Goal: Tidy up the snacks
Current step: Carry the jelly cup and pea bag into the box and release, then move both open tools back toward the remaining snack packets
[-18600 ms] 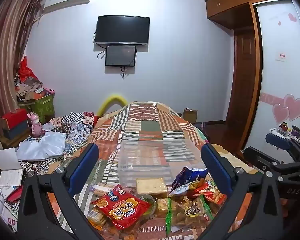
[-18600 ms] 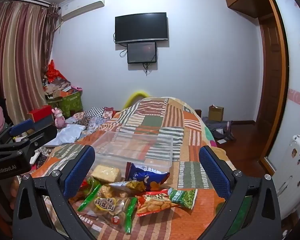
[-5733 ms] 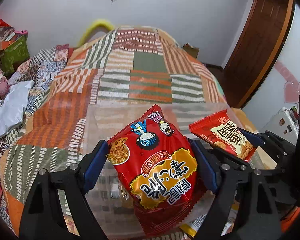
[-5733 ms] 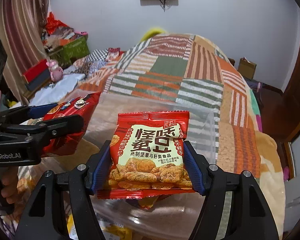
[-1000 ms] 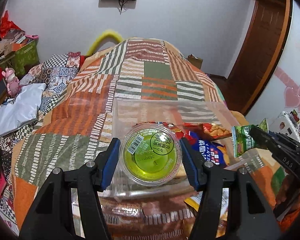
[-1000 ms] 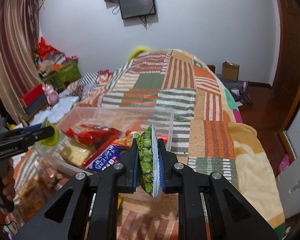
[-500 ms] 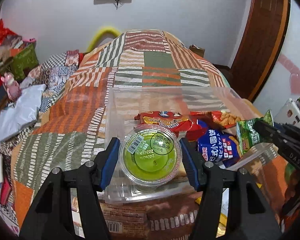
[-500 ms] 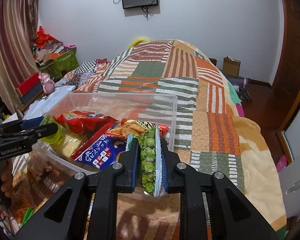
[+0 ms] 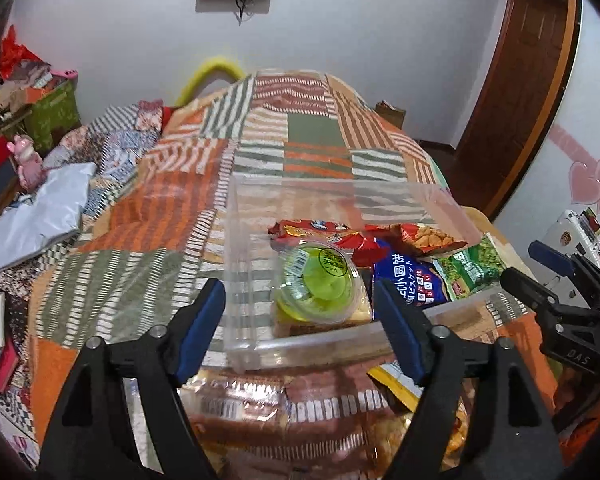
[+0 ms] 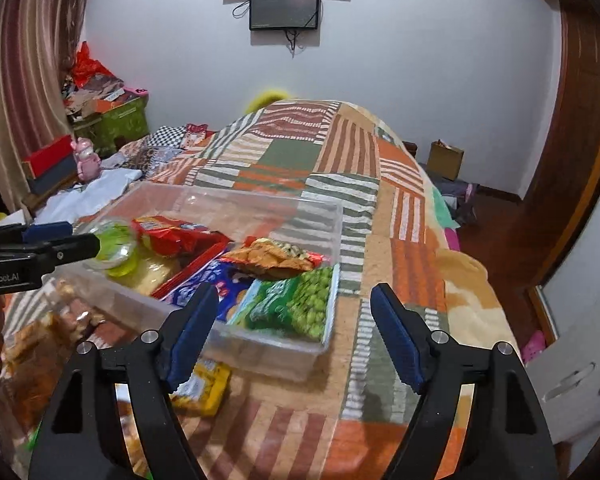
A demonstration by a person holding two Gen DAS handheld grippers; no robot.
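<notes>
Both grippers' jaws are opening with nothing between them: the left gripper [image 9: 300,330] above the cup [image 9: 318,282], the right gripper [image 10: 292,334] beside the pea bag [image 10: 300,306], both inside the bin [image 10: 260,344] on the bed [image 10: 380,240].

Both grippers are opening: the jelly cup [image 9: 318,280] and green pea bag [image 10: 300,304] now lie released in the clear bin [image 10: 260,200].
</notes>
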